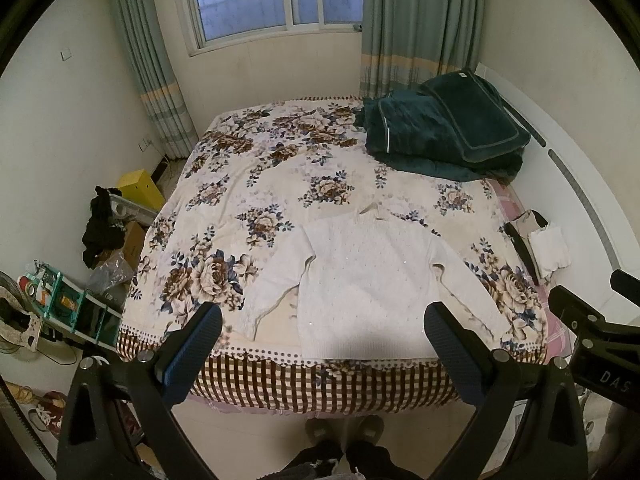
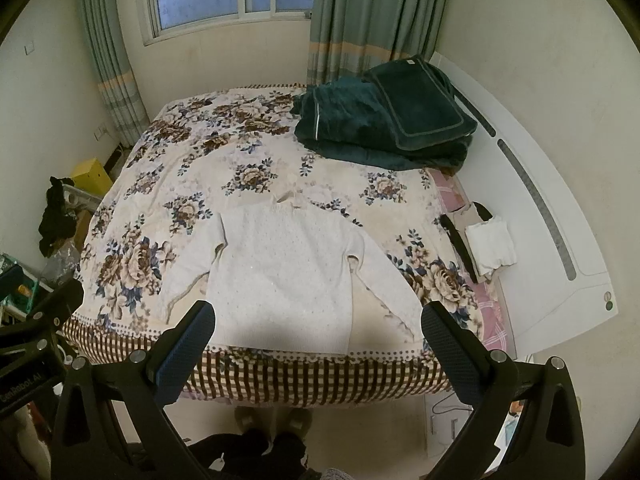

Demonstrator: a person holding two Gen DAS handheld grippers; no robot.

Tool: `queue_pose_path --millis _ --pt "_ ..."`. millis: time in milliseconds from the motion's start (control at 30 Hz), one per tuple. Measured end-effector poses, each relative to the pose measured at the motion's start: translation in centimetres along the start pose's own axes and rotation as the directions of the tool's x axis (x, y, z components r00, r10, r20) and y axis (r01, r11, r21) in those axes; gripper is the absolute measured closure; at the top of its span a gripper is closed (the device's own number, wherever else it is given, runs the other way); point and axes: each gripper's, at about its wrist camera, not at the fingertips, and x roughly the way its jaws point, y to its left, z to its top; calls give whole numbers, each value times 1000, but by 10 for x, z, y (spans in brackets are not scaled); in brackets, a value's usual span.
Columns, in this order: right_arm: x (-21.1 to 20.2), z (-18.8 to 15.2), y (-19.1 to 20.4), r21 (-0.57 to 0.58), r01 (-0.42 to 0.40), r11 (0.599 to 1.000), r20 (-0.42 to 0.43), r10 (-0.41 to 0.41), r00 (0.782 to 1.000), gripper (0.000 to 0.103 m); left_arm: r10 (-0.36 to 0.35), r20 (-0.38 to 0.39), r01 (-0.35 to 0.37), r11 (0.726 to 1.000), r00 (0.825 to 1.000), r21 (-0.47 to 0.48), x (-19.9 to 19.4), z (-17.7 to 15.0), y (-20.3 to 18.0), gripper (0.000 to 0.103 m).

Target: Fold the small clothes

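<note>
**Entry: sweater laid flat, both grippers clear, first fold not yet begun**

The white knit sweater [image 1: 360, 276] lies face-down or face-up — you cannot tell which — spread on the floral bedspread [image 1: 256, 160] near the foot edge of the bed, collar pointing toward the window, hem at the checked border. Both sleeves are splayed outward and downward; the left sleeve [image 1: 276, 280] bends at the elbow, the right sleeve [image 2: 384, 280] runs straight toward the corner.

Step in hand, as judged: approach and take the first grasp. To do it well, bring each gripper down on a sleeve cuff or shoulder seam, not on the body panel — the knit looks loose and will likely stretch if you drag it by one layer. Pinch only the sweater; the bedspread beneath is thin enough to come up with it. Fold each sleeve across the chest before you halve the body, and keep the hem clear of the bed edge so it does not slide off.

Fingers: the left gripper [image 1: 322, 328] has its fingers spread wide, holding nothing and touching nothing; it hovers off the foot of the bed. The right gripper [image 2: 318, 326] is the same — fingers wide apart, empty, above the bed edge.

A dark green blanket [image 1: 444, 132] sits folded at the far corner, well apart from the work. A small white folded garment [image 2: 490, 246] rests at the right side of the bed.
</note>
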Motion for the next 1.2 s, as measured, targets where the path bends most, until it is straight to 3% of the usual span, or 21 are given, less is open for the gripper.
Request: queue_pose_path --millis 1200 --pt "-1 -1 1 -1 3 1000 9 -3 1000 0 -7 16 7 1000 1000 -5 -4 7 -4 0"
